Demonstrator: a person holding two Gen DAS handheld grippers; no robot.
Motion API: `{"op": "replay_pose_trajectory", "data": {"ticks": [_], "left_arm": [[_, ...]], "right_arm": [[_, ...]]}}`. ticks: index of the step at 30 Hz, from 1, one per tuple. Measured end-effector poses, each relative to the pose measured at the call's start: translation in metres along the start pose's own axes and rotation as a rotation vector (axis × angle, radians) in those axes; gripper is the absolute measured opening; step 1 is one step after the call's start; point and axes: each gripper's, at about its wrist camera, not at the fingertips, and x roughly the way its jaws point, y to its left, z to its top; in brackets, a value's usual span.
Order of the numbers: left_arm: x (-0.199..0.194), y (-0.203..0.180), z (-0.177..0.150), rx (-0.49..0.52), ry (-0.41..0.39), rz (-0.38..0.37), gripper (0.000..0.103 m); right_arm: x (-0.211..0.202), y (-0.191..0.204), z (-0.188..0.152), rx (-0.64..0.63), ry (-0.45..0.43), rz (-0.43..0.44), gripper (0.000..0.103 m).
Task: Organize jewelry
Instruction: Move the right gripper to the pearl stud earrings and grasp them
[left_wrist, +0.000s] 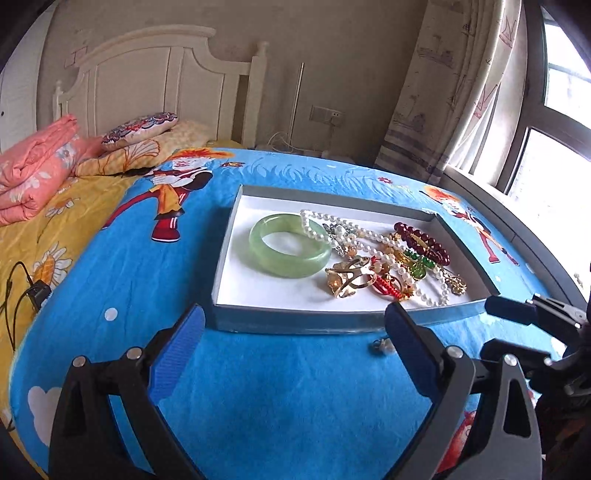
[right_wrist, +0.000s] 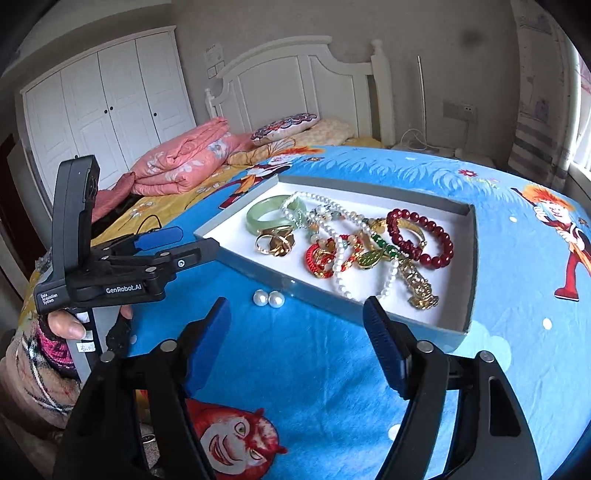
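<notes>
- L hand-held gripper (left_wrist: 295, 325): jaws spread, empty; tray (left_wrist: 295, 322) w/ jewelry just ahead on bed.
- R hand-held gripper (right_wrist: 297, 314): spread, empty; pearl earrings (right_wrist: 268, 298) just ahead, outside tray.

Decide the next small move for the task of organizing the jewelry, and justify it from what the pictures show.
Probably lower the open right gripper onto the pearl earrings: they lie on the blue bedspread just outside the tray, while the other jewelry is already inside. The left gripper is open and empty too.
</notes>
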Motion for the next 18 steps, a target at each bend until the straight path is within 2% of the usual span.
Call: {"op": "replay_pose_trajectory", "data": {"ticks": [1, 4, 6, 8, 11, 18], "left_arm": [[0.001, 0.004, 0.001, -0.022, 0.001, -0.013, 0.097], [0.006, 0.016, 0.0, -0.088, 0.02, -0.06, 0.097], [0.003, 0.021, -0.002, -0.114, 0.001, -0.081, 0.097], [-0.002, 0.019, -0.003, -0.1, -0.028, -0.099, 0.097], [-0.003, 0.017, -0.002, -0.097, -0.034, -0.109, 0.097], [-0.012, 0.042, -0.002, -0.235, -0.08, -0.127, 0.097]], "right_arm": [[0.005, 0.005, -0.001, -0.016, 0.015, -0.033, 0.052], [0.02, 0.011, -0.003, -0.036, 0.062, -0.099, 0.041], [0.025, 0.013, -0.002, -0.028, 0.078, -0.138, 0.038], [0.032, 0.014, -0.002, -0.012, 0.103, -0.147, 0.037], [0.042, 0.018, -0.002, -0.014, 0.138, -0.206, 0.037], [0.055, 0.017, 0.002, 0.03, 0.168, -0.273, 0.037]]}}
